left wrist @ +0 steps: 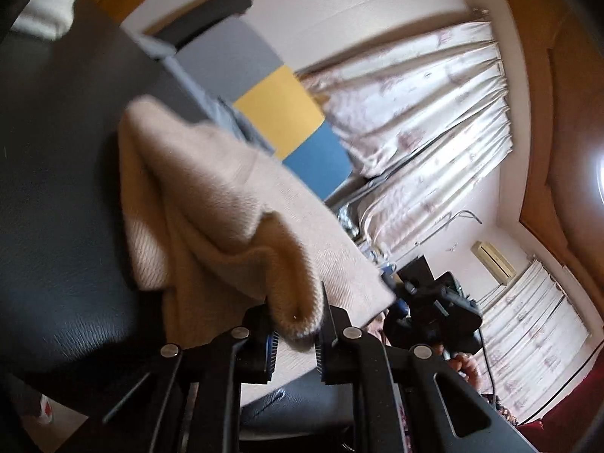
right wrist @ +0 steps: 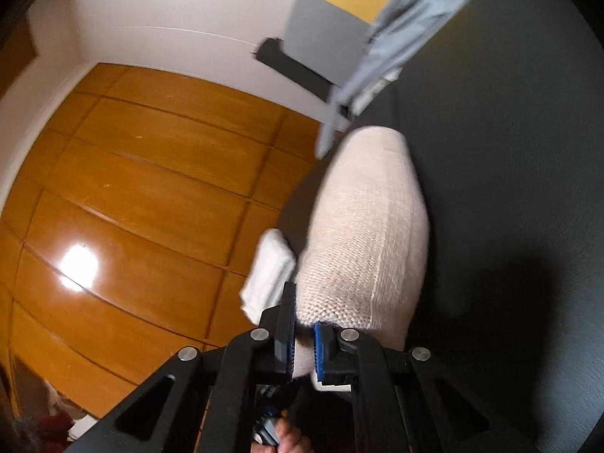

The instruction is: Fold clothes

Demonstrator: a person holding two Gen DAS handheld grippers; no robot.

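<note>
A cream knitted garment (left wrist: 211, 204) hangs lifted over the dark grey table (left wrist: 56, 151). My left gripper (left wrist: 296, 324) is shut on a bunched corner of it, and the knit droops left and away from the jaws. In the right wrist view the same cream knit (right wrist: 370, 234) stretches away from my right gripper (right wrist: 304, 330), which is shut on its near edge, above the dark table (right wrist: 509, 151). The other gripper and the hand holding it (left wrist: 438, 313) show at the right of the left wrist view.
A folded white cloth (right wrist: 268, 271) lies at the table's edge, seen also as a white cloth (left wrist: 53, 3) in the left wrist view. A grey-blue garment (right wrist: 392, 34) lies at the table's far end. Wooden wardrobe doors (right wrist: 132, 196), curtains (left wrist: 434, 113) and coloured wall panels (left wrist: 279, 109) surround the table.
</note>
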